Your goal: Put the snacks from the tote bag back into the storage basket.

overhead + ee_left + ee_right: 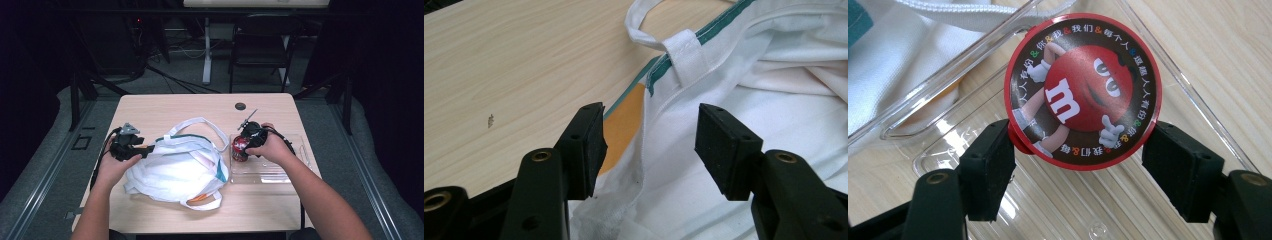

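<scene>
A white cloth bag (180,165) with green trim and long handles lies slumped in the middle of the table. My left gripper (146,149) is at the bag's left edge. It stands open in the left gripper view (649,145), with the bag's hem (659,165) running up between its jaws. An orange patch (624,125) shows under the cloth. A red candy can (239,147) stands at the left end of a clear plastic tray (280,172). My right gripper (1080,145) is closed on the can (1083,90) from both sides, below its printed lid.
The tray's rim (973,60) lies right against the bag. A dark cable hole (240,106) sits at the table's far edge. Behind the table stand a chair (260,45) and a white desk leg (206,50). Bare wood (150,110) lies far left.
</scene>
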`<state>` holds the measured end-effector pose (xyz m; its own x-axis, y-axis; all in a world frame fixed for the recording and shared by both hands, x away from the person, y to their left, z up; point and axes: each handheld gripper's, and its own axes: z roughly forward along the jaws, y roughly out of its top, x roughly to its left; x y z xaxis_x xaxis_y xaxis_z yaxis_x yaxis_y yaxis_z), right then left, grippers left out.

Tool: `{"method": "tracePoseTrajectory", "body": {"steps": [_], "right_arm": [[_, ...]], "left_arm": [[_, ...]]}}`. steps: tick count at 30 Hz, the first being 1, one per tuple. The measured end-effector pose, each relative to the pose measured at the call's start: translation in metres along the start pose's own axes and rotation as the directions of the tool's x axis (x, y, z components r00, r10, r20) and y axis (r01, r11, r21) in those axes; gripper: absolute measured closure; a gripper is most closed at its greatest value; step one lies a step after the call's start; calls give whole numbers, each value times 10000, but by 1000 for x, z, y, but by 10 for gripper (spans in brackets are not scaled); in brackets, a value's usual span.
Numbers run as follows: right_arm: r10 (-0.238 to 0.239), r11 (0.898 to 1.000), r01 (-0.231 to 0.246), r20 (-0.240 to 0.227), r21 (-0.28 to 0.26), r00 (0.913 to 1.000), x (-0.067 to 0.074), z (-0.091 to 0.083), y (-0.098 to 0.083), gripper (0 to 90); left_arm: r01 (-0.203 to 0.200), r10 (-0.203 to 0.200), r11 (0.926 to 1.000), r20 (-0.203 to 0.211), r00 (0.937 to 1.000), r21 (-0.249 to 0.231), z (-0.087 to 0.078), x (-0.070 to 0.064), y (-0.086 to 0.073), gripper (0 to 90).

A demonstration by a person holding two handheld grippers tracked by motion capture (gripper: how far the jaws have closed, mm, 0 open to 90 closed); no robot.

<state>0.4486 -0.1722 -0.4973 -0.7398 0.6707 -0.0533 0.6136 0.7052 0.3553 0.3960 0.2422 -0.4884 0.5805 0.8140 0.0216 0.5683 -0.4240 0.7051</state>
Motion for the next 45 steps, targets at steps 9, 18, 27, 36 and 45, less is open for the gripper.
{"method": "tracePoseTrajectory", "body": {"steps": [9,18,27,36,45], "right_arm": [[-306,9995,307,-98,119,9995,-3,0,2,290],[-408,9991,410,-140,144,9991,-3,0,3,289],[-332,9994,332,-108,66,9994,-3,1,3,287],[-67,10000,67,-108,-16,9999,-3,-1,2,284],[1,10000,-1,-128,-30,9999,-2,-4,1,282]], "left_arm": [[-46,45,9999,62,10000,120,-1,1,0,453],[-7,7,10000,58,10000,88,-1,1,0,453],[-19,19,10000,24,10000,45,-1,0,0,453],[-16,16,10000,73,10000,78,-1,1,0,453],[19,-20,10000,95,10000,75,-1,1,0,453]]}}
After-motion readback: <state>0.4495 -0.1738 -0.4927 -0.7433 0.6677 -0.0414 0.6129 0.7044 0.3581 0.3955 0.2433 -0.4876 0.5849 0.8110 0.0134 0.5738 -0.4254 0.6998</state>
